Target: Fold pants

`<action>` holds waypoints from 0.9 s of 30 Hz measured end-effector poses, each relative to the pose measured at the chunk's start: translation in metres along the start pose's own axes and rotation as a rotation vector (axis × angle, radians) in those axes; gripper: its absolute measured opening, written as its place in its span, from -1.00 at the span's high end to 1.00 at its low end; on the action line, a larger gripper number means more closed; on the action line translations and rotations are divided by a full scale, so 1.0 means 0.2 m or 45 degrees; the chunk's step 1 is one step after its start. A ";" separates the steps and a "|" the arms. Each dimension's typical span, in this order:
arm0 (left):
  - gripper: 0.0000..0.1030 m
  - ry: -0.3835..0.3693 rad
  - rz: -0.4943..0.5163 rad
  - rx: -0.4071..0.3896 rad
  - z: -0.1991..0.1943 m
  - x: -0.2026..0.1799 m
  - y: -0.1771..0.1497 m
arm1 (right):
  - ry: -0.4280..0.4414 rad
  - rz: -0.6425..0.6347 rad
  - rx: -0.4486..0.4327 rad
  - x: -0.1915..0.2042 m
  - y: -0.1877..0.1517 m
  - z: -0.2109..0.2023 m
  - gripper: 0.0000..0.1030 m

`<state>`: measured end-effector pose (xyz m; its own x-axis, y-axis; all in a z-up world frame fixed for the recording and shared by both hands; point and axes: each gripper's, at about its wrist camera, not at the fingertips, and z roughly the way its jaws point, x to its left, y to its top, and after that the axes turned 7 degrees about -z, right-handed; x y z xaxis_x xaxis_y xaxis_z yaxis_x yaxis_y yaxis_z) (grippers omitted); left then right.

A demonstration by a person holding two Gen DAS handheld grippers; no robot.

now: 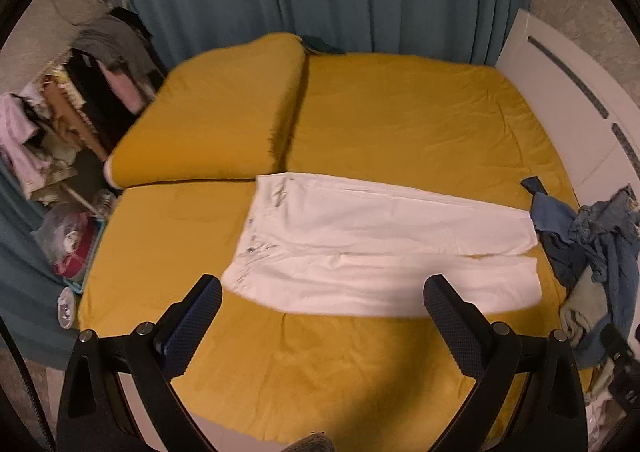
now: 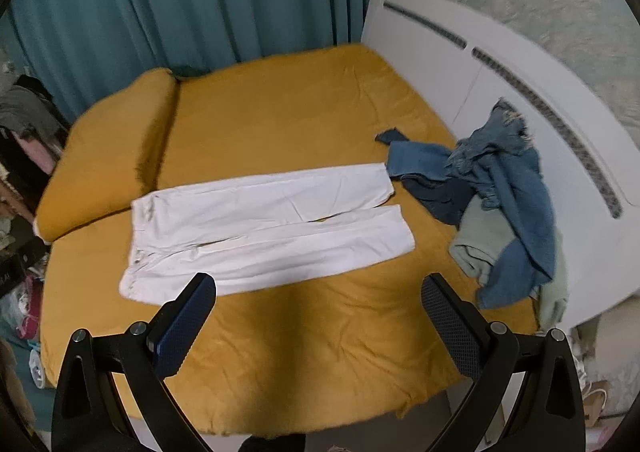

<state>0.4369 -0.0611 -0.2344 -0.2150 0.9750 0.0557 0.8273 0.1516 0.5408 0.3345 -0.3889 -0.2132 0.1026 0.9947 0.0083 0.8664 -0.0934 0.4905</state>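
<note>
While the white pants (image 1: 360, 248) lie flat in the middle of the yellow bed (image 1: 400, 124), my left gripper (image 1: 322, 326) and right gripper (image 2: 318, 322) hang wide open, holding nothing. I think folding hasn't started; next I grab the near leg.

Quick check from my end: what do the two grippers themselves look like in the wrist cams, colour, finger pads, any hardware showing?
Both look alike. The left gripper has black angular arms with silver round bolt heads at the pivots, and broad fingers faced with dark dotted, textured pads. The right gripper has the same black frame and silver bolts; the side of one pad looks dark blue. No markings or sleeves show.
</note>
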 end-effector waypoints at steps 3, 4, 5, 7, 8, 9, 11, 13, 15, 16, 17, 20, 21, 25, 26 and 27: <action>-1.00 0.006 0.034 0.023 0.25 -0.09 0.14 | -0.020 -0.038 0.044 0.04 0.20 0.33 -1.00; -1.00 0.013 0.051 0.035 0.33 -0.13 0.18 | -0.025 -0.052 0.047 0.05 0.25 0.41 -1.00; -1.00 0.018 0.073 0.058 0.44 -0.18 0.22 | -0.033 -0.073 0.054 0.06 0.32 0.54 -1.00; -1.00 0.034 0.101 0.086 0.60 -0.24 0.27 | -0.025 -0.096 0.087 0.07 0.43 0.74 -1.00; -1.00 0.042 0.130 0.113 0.72 -0.29 0.29 | -0.017 -0.109 0.108 0.07 0.48 0.86 -1.00; -1.00 0.053 0.154 0.134 0.81 -0.32 0.31 | -0.012 -0.129 0.139 0.07 0.54 1.00 -1.00; -1.00 0.067 0.219 0.195 1.04 -0.42 0.35 | 0.022 -0.183 0.205 0.09 0.63 1.26 -1.00; -1.00 0.094 0.303 0.264 1.27 -0.52 0.38 | 0.059 -0.250 0.312 0.13 0.72 1.56 -1.00; -0.99 0.109 0.380 0.338 1.53 -0.61 0.40 | 0.108 -0.341 0.429 0.19 0.81 1.89 -1.00; -0.98 0.117 0.400 0.356 1.62 -0.64 0.41 | 0.113 -0.382 0.461 0.22 0.84 2.00 -1.00; -0.97 0.129 0.437 0.372 1.74 -0.69 0.42 | 0.112 -0.460 0.506 0.27 0.89 2.18 -1.00; -0.96 0.142 0.507 0.397 1.99 -0.78 0.44 | 0.091 -0.625 0.555 0.38 0.99 2.52 -1.00; -0.96 0.140 0.527 0.416 2.09 -0.82 0.44 | 0.072 -0.684 0.575 0.43 1.03 2.66 -1.00; -0.95 0.123 0.587 0.470 2.34 -0.89 0.44 | 0.034 -0.833 0.647 0.53 1.13 3.07 -1.00; -0.95 0.122 0.614 0.484 2.40 -0.91 0.44 | 0.036 -0.873 0.675 0.55 1.16 3.17 -1.00; -0.95 0.119 0.632 0.494 2.44 -0.92 0.44 | 0.034 -0.906 0.703 0.58 1.18 3.27 -1.00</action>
<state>0.8037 -0.1482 -0.6068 0.2125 0.9287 0.3040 0.9641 -0.2499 0.0895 0.8697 -0.3246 -0.6665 -0.5531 0.8253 -0.1139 0.8329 0.5442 -0.1012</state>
